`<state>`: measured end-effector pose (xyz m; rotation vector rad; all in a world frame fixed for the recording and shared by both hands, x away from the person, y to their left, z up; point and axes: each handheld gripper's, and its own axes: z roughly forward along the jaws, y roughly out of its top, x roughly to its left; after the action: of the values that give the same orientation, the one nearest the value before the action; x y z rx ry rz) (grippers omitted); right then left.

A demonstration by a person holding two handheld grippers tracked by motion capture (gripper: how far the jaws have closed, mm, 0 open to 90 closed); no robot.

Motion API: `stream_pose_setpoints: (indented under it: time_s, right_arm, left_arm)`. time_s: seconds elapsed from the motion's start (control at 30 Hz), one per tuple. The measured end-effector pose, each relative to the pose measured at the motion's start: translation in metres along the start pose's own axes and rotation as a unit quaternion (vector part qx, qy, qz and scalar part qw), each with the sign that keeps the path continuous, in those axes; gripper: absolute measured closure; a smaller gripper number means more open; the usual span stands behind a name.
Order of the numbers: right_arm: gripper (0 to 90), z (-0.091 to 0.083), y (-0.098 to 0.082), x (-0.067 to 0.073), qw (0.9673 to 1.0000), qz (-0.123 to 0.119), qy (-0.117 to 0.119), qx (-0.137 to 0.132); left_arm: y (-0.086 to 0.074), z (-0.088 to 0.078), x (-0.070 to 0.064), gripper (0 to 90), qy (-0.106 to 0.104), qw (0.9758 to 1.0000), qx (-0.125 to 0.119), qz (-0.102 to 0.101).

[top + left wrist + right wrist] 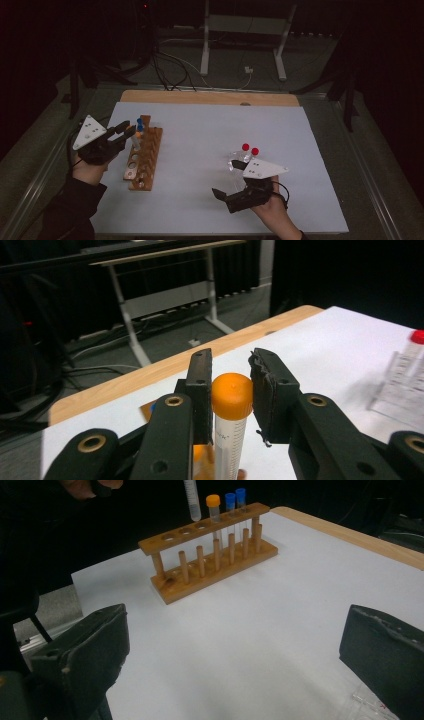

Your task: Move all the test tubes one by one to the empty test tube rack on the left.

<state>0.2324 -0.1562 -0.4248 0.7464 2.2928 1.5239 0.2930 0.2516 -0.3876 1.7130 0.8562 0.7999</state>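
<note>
Tube [231, 427] upright in left gripper [230, 395], clenched on its orange cap | hangs just above rack [144, 152] holes | right gripper [229, 181] released, well apart from rack

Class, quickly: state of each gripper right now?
Left gripper: shut on the orange-capped tube.
Right gripper: open, holding nothing.

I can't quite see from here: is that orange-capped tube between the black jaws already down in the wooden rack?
Not yet. The orange-capped tube hangs upright in the left gripper, its tip above a hole of the wooden rack.
</note>
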Motion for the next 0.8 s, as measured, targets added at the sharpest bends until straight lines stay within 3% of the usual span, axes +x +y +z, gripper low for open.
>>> stream_pose_setpoints:
  time_s: [0.13, 0.4, 0.8]
  right_arm:
    - [0.0, 0.000, 0.000, 0.000, 1.0000, 0.001, 0.001, 0.000]
    - [0.0, -0.001, -0.001, 0.000, 1.0000, 0.000, 0.001, 0.001]
    - [0.0, -0.002, -0.002, -0.001, 1.0000, -0.001, 0.001, 0.003]
  left_arm:
    - [-0.006, 0.003, 0.004, 72.4, 0.012, 0.9999, 0.003, -0.009]
    - [-0.019, 0.013, 0.006, 72.5, 0.008, 0.9994, 0.024, -0.024]
    - [-0.038, 0.030, 0.005, 72.4, 0.011, 0.9964, 0.077, -0.033]
